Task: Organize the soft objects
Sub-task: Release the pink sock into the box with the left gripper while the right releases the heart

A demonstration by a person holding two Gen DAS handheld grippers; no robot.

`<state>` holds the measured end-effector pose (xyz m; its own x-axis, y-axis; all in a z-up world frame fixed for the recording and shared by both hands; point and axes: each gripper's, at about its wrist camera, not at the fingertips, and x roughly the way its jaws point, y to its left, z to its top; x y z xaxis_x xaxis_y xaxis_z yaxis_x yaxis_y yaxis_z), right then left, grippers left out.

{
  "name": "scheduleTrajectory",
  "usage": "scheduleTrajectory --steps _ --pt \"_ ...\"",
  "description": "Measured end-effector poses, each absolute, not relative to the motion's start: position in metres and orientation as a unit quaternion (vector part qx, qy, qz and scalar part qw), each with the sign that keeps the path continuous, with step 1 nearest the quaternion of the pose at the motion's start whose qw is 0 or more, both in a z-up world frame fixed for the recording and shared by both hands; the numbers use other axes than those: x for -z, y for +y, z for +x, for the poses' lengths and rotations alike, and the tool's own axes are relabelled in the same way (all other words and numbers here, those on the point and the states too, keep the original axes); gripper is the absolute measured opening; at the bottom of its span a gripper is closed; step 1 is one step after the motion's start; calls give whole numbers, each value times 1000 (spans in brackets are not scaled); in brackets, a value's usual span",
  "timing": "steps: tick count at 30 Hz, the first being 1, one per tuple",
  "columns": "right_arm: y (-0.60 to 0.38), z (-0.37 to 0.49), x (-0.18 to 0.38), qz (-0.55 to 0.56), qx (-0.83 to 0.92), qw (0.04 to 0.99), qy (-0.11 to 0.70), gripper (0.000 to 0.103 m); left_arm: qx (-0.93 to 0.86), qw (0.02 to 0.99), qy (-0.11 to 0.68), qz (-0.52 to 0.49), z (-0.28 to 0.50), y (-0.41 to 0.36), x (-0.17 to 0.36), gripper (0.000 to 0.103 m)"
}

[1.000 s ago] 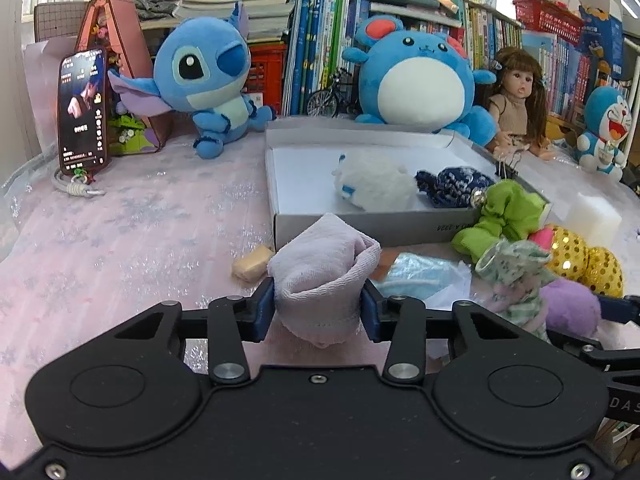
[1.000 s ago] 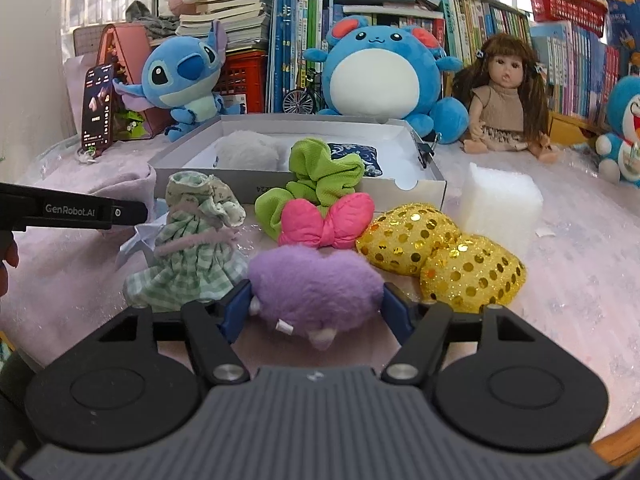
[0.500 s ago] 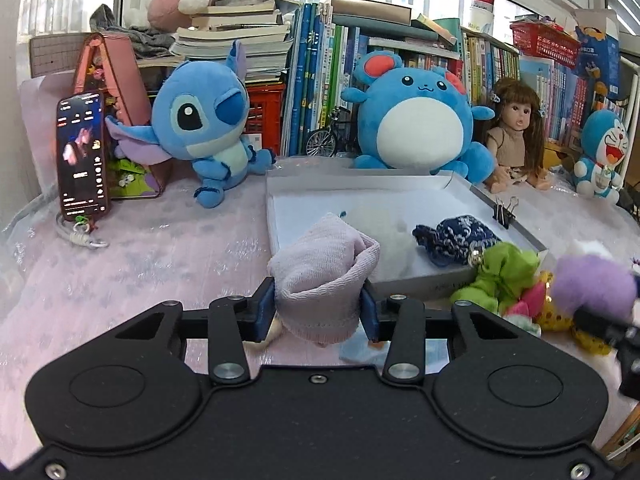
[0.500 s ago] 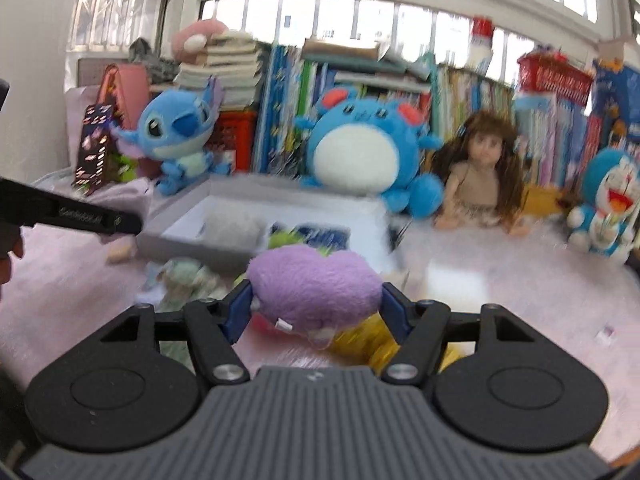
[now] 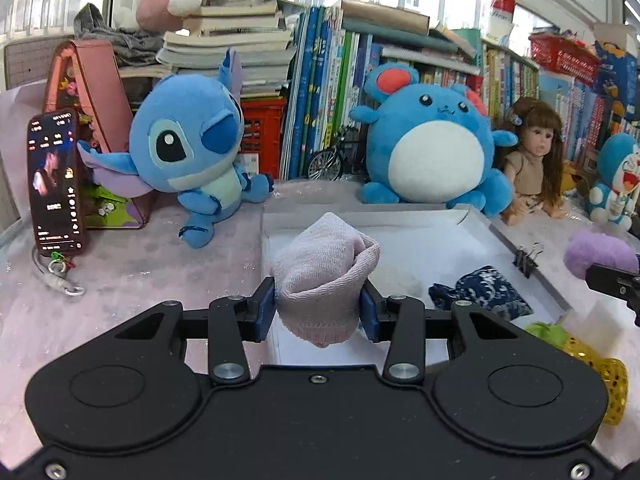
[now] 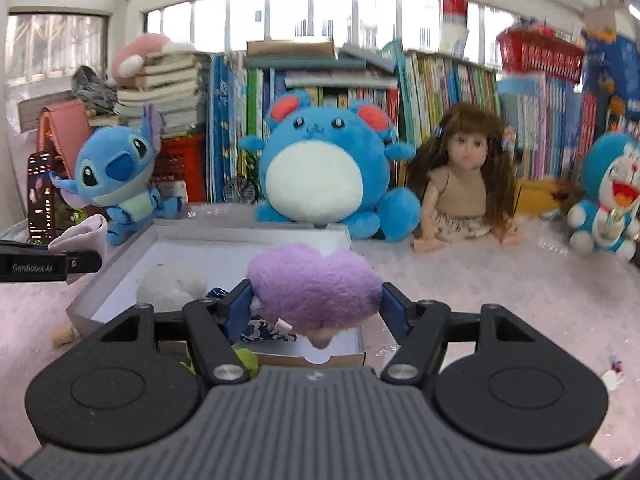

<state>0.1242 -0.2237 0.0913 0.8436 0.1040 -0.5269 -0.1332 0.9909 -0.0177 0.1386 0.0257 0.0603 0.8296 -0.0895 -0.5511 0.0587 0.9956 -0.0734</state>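
While the left gripper [image 5: 319,307] sits low in the middle of the left wrist view, its blue pads [image 5: 265,310] press from either side on a rolled pale pink knitted sock [image 5: 325,276]. The sock stands roughly upright between the pads: its long axis runs up and down the frame, the open cuff points toward the upper right, and the rounded closed end hangs below the pads. Behind it lies the shallow white cardboard box [image 5: 538,276], filling the centre and right of that view. A dark blue patterned fabric piece [image 5: 482,292] lies on the box floor at lower right, and a black binder clip [image 5: 526,258] grips the right rim.

In the right wrist view the right gripper [image 6: 316,307], bottom centre, has its jaws closed onto a fluffy lilac heart-shaped plush [image 6: 314,284]. The heart's long axis lies across the frame from pad to pad, lobes upward, point downward. It hangs above the near right part of the same box [image 6: 120,270], where a white fluffy ball [image 6: 170,287] rests on the floor at centre left. The same heart shows at the right edge of the left wrist view [image 5: 600,252].

A blue Stitch plush [image 5: 188,152], a round blue mouse plush [image 5: 432,148] and a brown-haired doll [image 6: 464,184] sit behind the box.
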Motion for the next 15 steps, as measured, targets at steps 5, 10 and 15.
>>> scheduleTrajectory --steps 5,10,15 --pt "-224 153 -82 -20 -66 953 294 70 36 950 310 -27 159 20 -47 41" --pt "-225 179 -70 6 -73 941 329 70 33 943 330 -28 173 16 -34 41" --pt "-226 201 -58 23 -72 932 355 70 32 939 342 -31 182 11 -25 41"
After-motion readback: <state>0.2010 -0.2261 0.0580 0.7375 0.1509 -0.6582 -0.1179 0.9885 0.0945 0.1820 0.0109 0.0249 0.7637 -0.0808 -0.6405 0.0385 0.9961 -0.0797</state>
